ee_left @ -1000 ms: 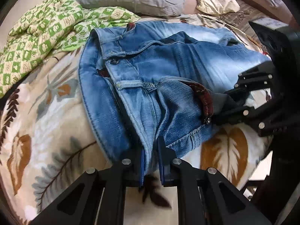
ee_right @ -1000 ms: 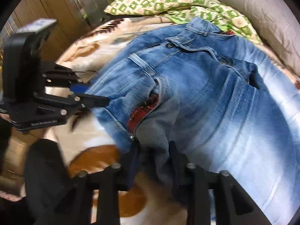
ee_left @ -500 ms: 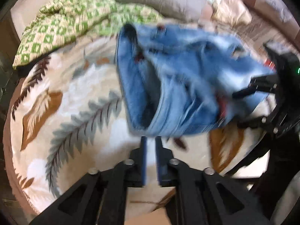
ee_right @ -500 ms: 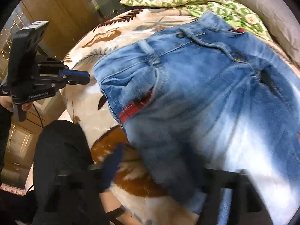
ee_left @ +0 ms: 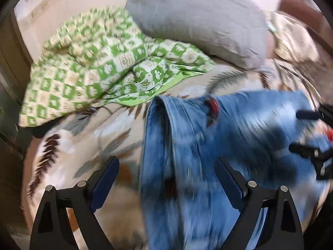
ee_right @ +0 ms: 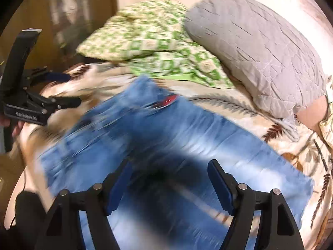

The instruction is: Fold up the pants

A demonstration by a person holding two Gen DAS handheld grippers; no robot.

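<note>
Blue jeans (ee_right: 187, 141) lie flat, long axis slanting lower-right.

Both wrist views angled down over the bed (ee_left: 87, 145), close above the jeans (ee_right: 187, 137), sharing pillow (ee_left: 197, 20) and jeans

The bed (ee_left: 87, 145) lies bare to the left of the jeans (ee_left: 187, 145), leaving room for tongs to pass. At the back, the green quilt (ee_left: 93, 62) and grey pillow (ee_left: 197, 20) block the way; the quilt's edge comes just beside the jeans.
</note>
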